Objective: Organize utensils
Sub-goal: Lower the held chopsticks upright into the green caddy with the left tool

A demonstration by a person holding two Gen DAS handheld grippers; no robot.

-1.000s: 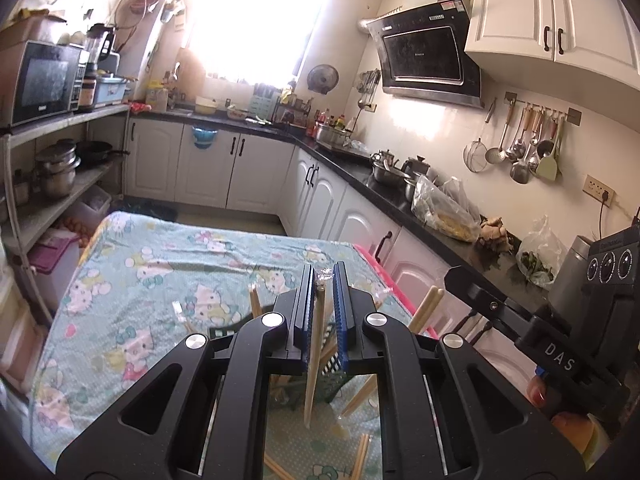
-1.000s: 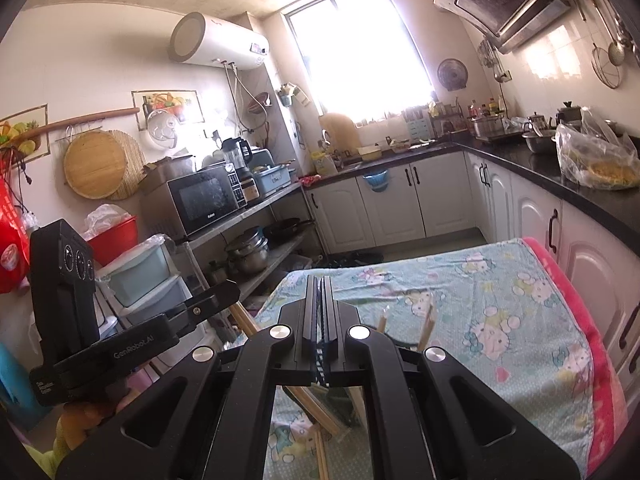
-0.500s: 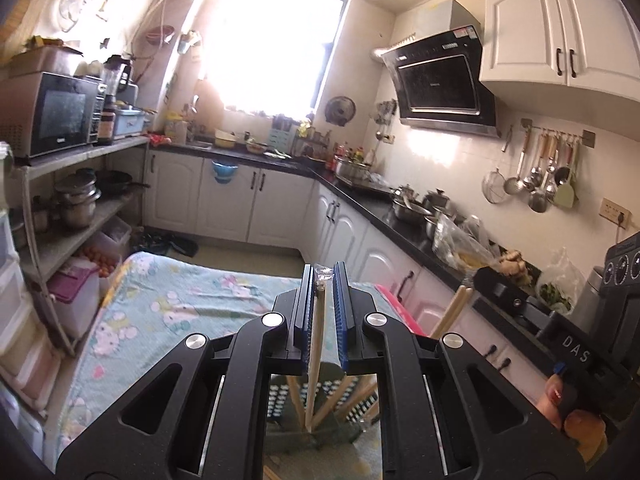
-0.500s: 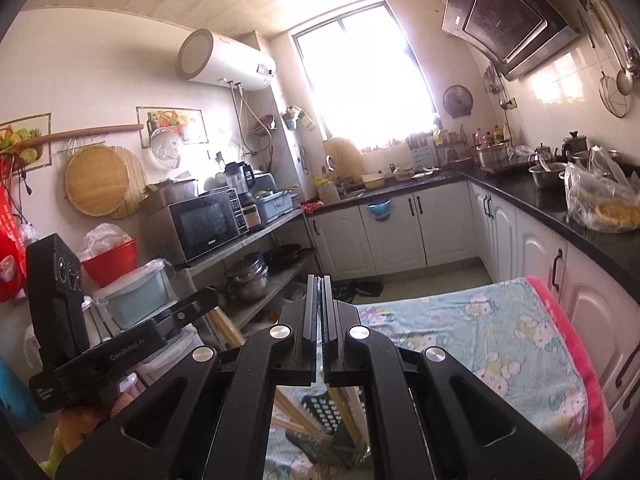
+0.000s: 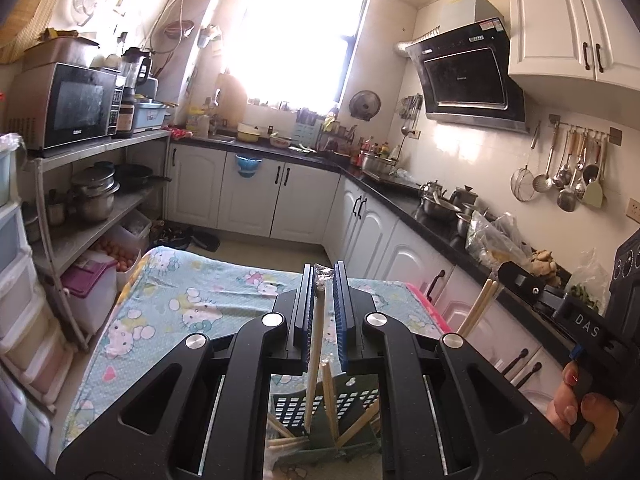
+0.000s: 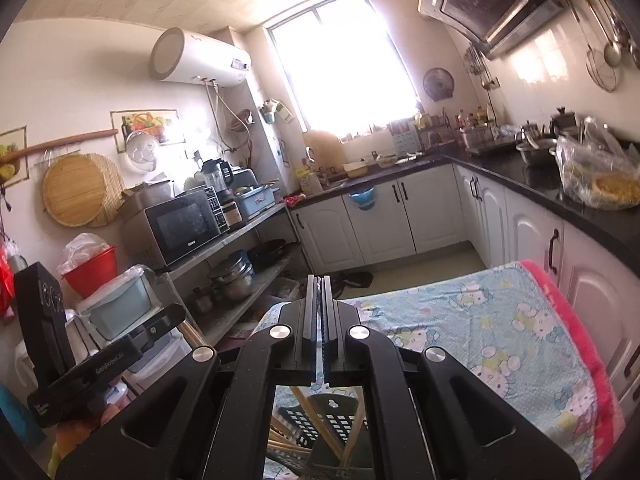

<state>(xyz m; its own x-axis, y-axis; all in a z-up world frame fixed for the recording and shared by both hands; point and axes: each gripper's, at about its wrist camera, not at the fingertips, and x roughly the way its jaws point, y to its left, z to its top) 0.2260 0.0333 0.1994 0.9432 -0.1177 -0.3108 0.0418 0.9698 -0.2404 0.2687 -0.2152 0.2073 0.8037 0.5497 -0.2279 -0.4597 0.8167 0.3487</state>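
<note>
My left gripper [image 5: 323,276] is shut on a pale chopstick [image 5: 314,360] in a clear wrapper. The chopstick hangs down into a dark perforated utensil holder [image 5: 324,404] that holds several wooden chopsticks. My right gripper [image 6: 321,284] has its jaws almost together, with a thin clear wrapper strip [image 6: 320,344] between them; the same holder [image 6: 320,424] lies below it. The right gripper [image 5: 532,292] shows at the right of the left wrist view with wooden chopsticks [image 5: 478,308] sticking out of it. The left gripper [image 6: 100,360] shows at the left of the right wrist view.
The holder stands on a table with a Hello Kitty cloth [image 5: 180,304], also in the right wrist view [image 6: 500,332]. A metal shelf with a microwave [image 5: 64,108] and pots is on the left. White cabinets and a black counter [image 5: 420,208] run along the right.
Both grippers have risen and tilted up, so the table looks lower and farther. The utensil holder has come into view below both grippers. The left gripper still holds its chopstick.
</note>
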